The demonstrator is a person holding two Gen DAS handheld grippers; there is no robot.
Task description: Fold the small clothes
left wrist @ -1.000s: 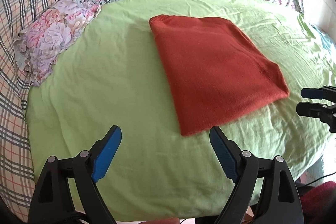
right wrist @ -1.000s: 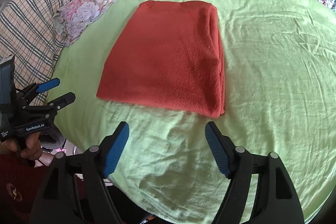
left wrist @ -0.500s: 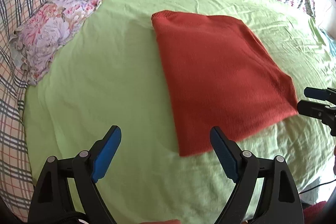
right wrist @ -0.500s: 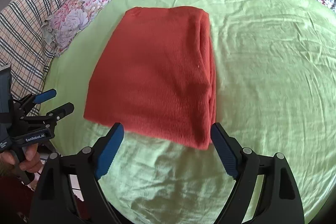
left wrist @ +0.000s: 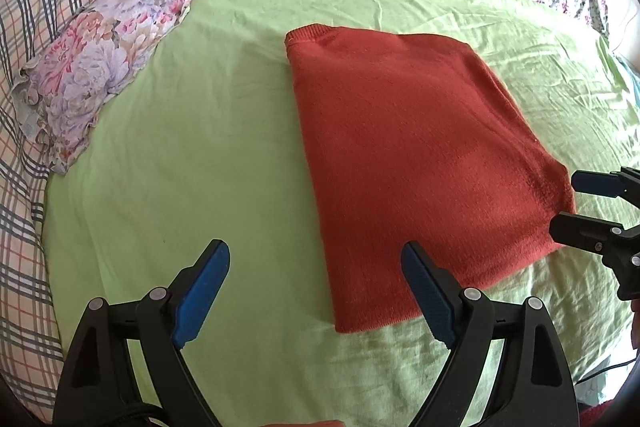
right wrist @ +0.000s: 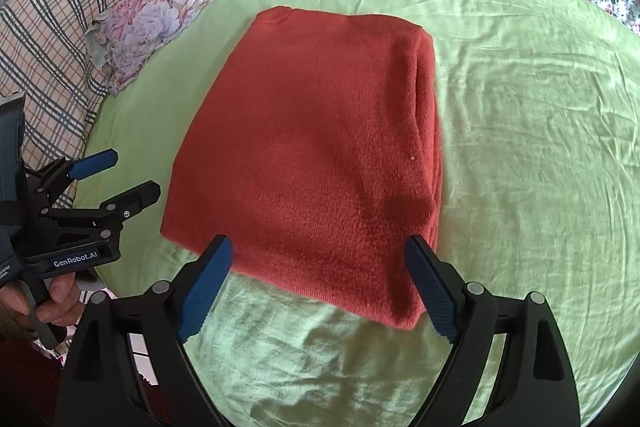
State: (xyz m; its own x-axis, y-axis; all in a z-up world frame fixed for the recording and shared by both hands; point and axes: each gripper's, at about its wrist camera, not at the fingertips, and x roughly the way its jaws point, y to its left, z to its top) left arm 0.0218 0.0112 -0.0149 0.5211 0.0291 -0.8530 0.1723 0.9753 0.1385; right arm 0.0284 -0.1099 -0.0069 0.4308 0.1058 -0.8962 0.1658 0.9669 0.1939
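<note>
- Two grippers, left gripper (left wrist: 316, 267) and right gripper (right wrist: 318, 263), stand wide apart, empty.
- Folded red sweater (right wrist: 312, 155) lies on green sheet (right wrist: 520, 147).

1. Left gripper (left wrist: 316, 287): jaws spread wide, nothing between the blue pads, angled steeply downward.
2. Right gripper (right wrist: 320, 283): jaws spread wide, blue pads gripping nothing, angled steeply downward.
3. Left hand (right wrist: 48, 303): bare fingers curled round the left gripper's black handle, low at the left edge of the right wrist view.
4. Right hand: out of view.
</note>
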